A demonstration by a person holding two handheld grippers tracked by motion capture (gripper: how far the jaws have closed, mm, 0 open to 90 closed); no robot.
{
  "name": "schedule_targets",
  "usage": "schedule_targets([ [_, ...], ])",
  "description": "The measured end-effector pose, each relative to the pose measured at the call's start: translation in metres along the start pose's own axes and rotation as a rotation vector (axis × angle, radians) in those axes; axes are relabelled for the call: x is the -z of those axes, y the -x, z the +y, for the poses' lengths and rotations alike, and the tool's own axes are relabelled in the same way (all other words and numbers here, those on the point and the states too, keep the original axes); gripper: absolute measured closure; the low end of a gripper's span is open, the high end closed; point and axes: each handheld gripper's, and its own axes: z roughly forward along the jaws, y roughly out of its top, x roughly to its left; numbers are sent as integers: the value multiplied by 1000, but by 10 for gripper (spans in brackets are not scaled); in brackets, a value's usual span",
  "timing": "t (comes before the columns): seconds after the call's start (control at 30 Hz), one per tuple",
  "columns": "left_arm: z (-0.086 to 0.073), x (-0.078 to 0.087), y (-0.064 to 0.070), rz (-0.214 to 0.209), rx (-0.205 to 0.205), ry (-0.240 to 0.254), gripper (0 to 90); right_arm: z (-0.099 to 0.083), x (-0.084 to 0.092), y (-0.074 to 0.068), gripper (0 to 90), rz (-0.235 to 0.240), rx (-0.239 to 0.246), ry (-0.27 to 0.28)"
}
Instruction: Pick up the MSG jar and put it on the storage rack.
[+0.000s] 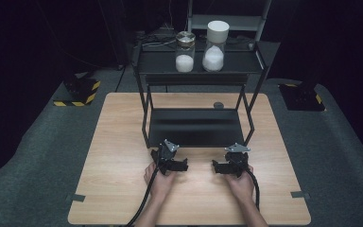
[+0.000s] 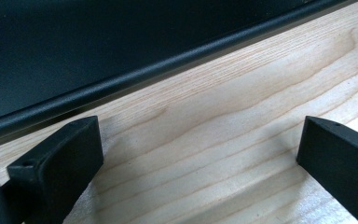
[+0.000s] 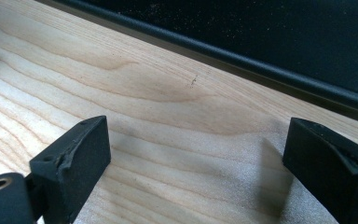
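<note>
Two hands rest on the wooden table [image 1: 123, 142], each with a black gripper. My left gripper [image 1: 166, 152] sits just in front of the black shelf rack's lower tray [image 1: 196, 127], near its left corner. My right gripper [image 1: 235, 153] sits near the tray's right corner. In the left gripper view the left gripper [image 2: 200, 154] stands open over bare wood, the tray's front edge [image 2: 144, 74] just beyond. The right gripper [image 3: 196, 154] is likewise open over the wood, facing the tray's edge [image 3: 242, 56]. On the rack's top shelf [image 1: 156, 64] stand two glass jars of white powder, one with a metal lid [image 1: 185, 52], one with a white lid [image 1: 215, 46].
A small dark round thing [image 1: 218, 105] lies on the table behind the rack. Grey carpet surrounds the table, with yellow-black striped bases [image 1: 78, 92] at the left and right. Tape strips [image 1: 300, 194] mark the table's front corners.
</note>
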Motion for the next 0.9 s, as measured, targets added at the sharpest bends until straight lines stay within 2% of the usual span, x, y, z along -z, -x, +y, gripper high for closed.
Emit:
schedule_targets([
  [0.9, 0, 0, -1, -3, -8, 1, 6, 0, 0, 0, 68, 1, -1, 0],
])
